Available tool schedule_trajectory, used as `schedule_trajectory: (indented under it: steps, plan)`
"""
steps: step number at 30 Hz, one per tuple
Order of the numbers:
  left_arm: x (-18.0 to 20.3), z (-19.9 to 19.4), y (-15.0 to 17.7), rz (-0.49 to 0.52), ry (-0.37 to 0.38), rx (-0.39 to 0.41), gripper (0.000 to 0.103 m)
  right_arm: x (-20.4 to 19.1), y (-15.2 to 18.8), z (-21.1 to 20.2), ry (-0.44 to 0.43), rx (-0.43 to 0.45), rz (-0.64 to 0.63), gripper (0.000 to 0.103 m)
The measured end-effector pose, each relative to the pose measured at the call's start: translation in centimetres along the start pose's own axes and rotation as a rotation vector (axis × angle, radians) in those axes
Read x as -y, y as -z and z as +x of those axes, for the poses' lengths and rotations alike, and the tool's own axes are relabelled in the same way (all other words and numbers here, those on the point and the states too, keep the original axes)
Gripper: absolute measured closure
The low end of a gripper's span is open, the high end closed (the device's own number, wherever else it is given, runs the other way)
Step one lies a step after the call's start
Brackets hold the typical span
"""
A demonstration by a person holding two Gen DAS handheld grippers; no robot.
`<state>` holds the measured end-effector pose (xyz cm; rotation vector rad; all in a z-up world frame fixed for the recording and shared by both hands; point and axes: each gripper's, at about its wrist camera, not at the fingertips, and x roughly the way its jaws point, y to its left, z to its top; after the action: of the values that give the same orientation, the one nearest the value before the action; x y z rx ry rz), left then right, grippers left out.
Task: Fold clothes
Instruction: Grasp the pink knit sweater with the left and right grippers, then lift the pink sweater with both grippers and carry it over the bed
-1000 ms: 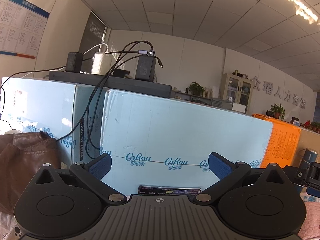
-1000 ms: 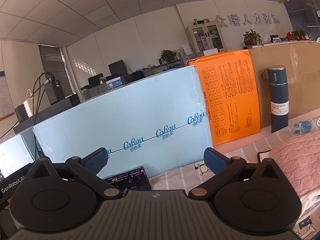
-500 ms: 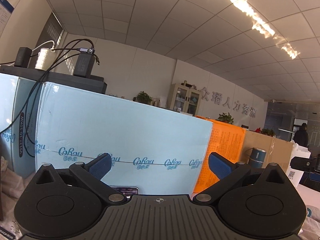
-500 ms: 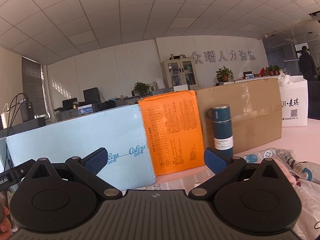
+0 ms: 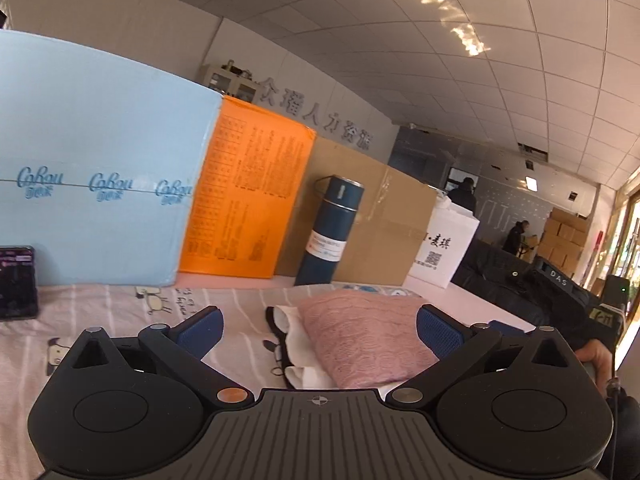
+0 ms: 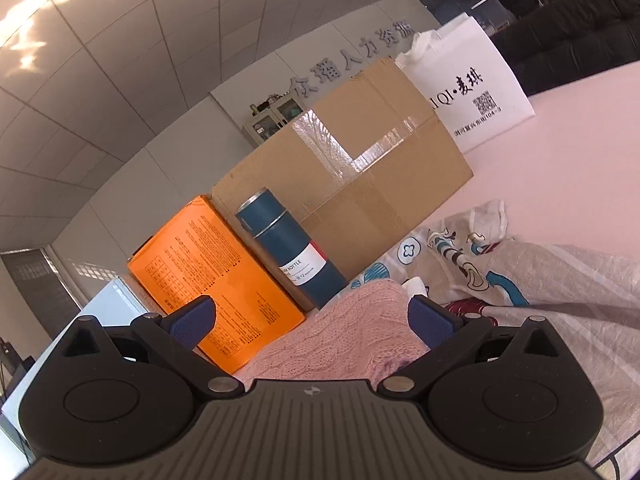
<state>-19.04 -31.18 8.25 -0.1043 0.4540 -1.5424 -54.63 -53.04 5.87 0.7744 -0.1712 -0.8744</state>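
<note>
A folded pink knit sweater (image 5: 362, 334) lies on a white folded garment (image 5: 298, 344) on the striped cartoon-print sheet (image 5: 120, 312). My left gripper (image 5: 318, 330) is open and empty, just short of the sweater. In the right wrist view the pink sweater (image 6: 340, 336) lies right in front of my right gripper (image 6: 312, 320), which is open and empty, tilted. A crumpled printed grey garment (image 6: 500, 276) lies to its right.
A dark blue vacuum bottle (image 5: 330, 232) stands behind the sweater, against an orange box (image 5: 248, 192) and a cardboard box (image 5: 380, 224). A light blue box (image 5: 92, 168) and a phone (image 5: 16, 282) are at left. A white bag (image 5: 444, 248) stands at right.
Both grippers have swung to the right and tipped down, from the blue box and ceiling toward the pink sweater and bottle. Both stay open.
</note>
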Motion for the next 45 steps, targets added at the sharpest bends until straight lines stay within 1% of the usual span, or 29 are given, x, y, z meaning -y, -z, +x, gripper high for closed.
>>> schedule_trajectory:
  steps: [3,5,6,7,9,11,12,13,15,16,17,18,19,20,21,23,25,26,27,28,29,30,31,33,36,38,40,42,45]
  plan:
    - [0.3,3.9,0.5,-0.099,0.132,-0.083,0.0,2.4,0.5,0.8,-0.056,-0.027,0.07,0.0]
    - [-0.1,6.3,1.2,-0.206,0.193,-0.135,0.0,3.8,0.9,1.4,-0.102,-0.049,0.117,0.0]
    - [-0.4,7.5,1.5,-0.256,0.201,-0.152,0.0,4.2,1.0,1.7,-0.126,-0.065,0.138,0.0]
    - [-0.7,8.7,1.8,-0.291,0.192,-0.165,0.001,4.4,1.2,2.0,-0.141,-0.086,0.154,0.0]
    - [-1.2,10.9,2.4,-0.341,0.158,-0.189,0.009,4.5,1.4,2.8,-0.147,-0.121,0.167,0.0]
    - [-1.4,13.3,3.1,-0.356,0.092,-0.228,0.025,4.5,1.6,3.3,-0.131,-0.144,0.173,0.0]
    - [-1.4,14.0,3.4,-0.358,0.074,-0.233,0.029,4.5,1.7,3.5,-0.126,-0.152,0.174,0.0]
    - [-1.5,14.6,3.7,-0.36,0.058,-0.237,0.031,4.5,1.8,3.7,-0.128,-0.158,0.174,0.0]
    - [-1.5,15.5,4.1,-0.375,0.053,-0.246,0.033,4.4,1.9,4.0,-0.123,-0.162,0.171,0.0]
    - [-1.5,15.8,4.4,-0.383,0.055,-0.25,0.033,4.3,2.0,4.2,-0.092,-0.164,0.159,0.0]
    - [-1.3,15.9,4.5,-0.383,0.052,-0.251,0.033,4.2,2.2,4.5,-0.045,-0.165,0.14,0.0]
    - [-1.2,16.1,4.7,-0.373,0.048,-0.244,0.033,3.9,2.3,4.8,0.005,-0.166,0.114,0.003]
    - [-0.9,16.1,4.8,-0.354,0.044,-0.238,0.036,3.6,2.5,5.0,0.032,-0.168,0.082,0.003]
    - [-0.7,16.1,5.0,-0.336,0.041,-0.232,0.041,3.2,2.8,5.3,0.038,-0.171,0.051,0.004]
    - [-0.5,16.1,5.0,-0.325,0.04,-0.23,0.044,2.8,3.0,5.6,0.043,-0.174,0.02,0.007]
    - [-0.3,16.0,5.0,-0.315,0.047,-0.226,0.054,1.9,3.6,5.9,0.041,-0.171,-0.04,0.009]
    - [-0.1,15.9,5.0,-0.297,0.05,-0.22,0.057,1.1,4.3,6.2,0.061,-0.168,-0.104,0.016]
    - [0.0,15.9,5.1,-0.285,0.049,-0.216,0.061,0.7,4.6,6.3,0.071,-0.166,-0.133,0.023]
    - [0.1,15.8,5.2,-0.272,0.049,-0.213,0.062,0.4,4.9,6.3,0.08,-0.164,-0.16,0.031]
    - [0.2,15.8,5.3,-0.258,0.047,-0.208,0.065,0.2,5.2,6.3,0.09,-0.161,-0.187,0.034]
    - [0.4,15.9,5.4,-0.244,0.046,-0.203,0.068,-0.1,5.4,6.2,0.088,-0.153,-0.212,0.04]
    - [0.5,15.9,5.4,-0.233,0.046,-0.195,0.069,-0.4,5.6,6.0,0.077,-0.139,-0.235,0.048]
    - [0.7,15.7,5.3,-0.225,0.047,-0.183,0.071,-0.6,5.7,5.7,0.064,-0.119,-0.254,0.05]
    - [0.8,15.1,5.1,-0.221,0.05,-0.143,0.072,-1.0,5.8,4.9,0.035,-0.072,-0.285,0.058]
    - [1.4,13.7,4.5,-0.184,0.044,-0.061,0.075,-1.4,5.7,3.5,-0.052,0.012,-0.308,0.065]
    - [2.0,12.6,3.9,-0.151,0.049,-0.01,0.075,-1.4,5.4,2.3,-0.128,0.076,-0.309,0.068]
    - [2.6,11.5,3.5,-0.121,0.058,0.021,0.075,-1.3,5.1,1.6,-0.188,0.113,-0.287,0.07]
    - [2.9,9.9,3.0,-0.096,0.051,0.043,0.075,-1.1,4.7,1.2,-0.228,0.119,-0.241,0.07]
    - [3.0,7.1,2.5,-0.064,0.022,0.076,0.075,-1.5,4.2,0.5,-0.279,0.1,-0.148,0.07]
